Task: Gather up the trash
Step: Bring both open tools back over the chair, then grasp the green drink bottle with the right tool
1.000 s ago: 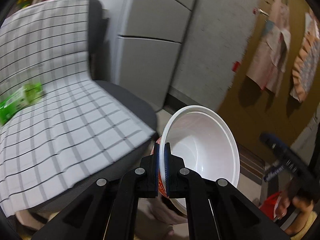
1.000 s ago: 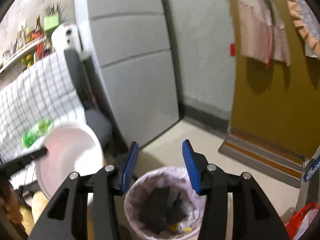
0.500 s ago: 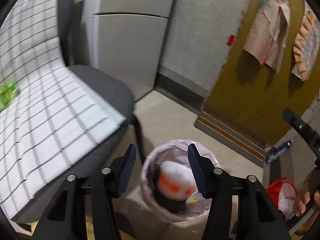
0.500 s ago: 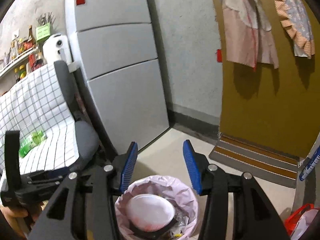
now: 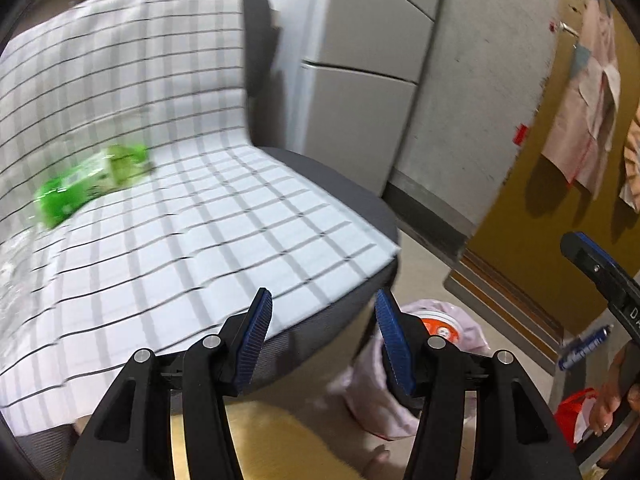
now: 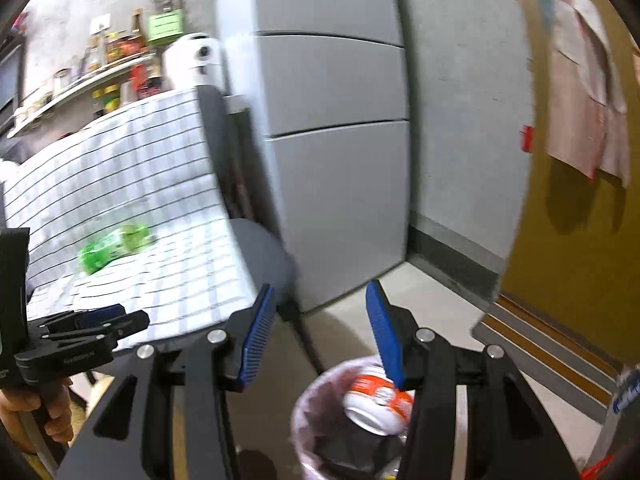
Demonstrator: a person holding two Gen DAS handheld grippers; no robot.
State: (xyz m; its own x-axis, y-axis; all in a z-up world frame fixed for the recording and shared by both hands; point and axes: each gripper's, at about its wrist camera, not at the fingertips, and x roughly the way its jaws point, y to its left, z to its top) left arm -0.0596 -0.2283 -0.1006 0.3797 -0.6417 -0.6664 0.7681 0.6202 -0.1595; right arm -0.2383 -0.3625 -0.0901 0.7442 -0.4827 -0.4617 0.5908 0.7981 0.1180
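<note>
Both grippers empty, one bowl in the bin

The left gripper (image 5: 320, 332) and right gripper (image 6: 318, 328) both stand wide apart, holding nothing. One noodle bowl (image 6: 376, 404) lies inside the lined trash bin (image 6: 316, 396); one green wrapper (image 5: 90, 184) waits on the chair (image 5: 340, 188), probably the next target.

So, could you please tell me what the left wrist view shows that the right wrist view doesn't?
Only the left wrist view shows the right gripper at its edge.

Only the right wrist view shows the shelf of bottles, the left gripper, and inside the bin.

Both show the green wrapper on the checked chair, the fridge and the bowl in the bin.
</note>
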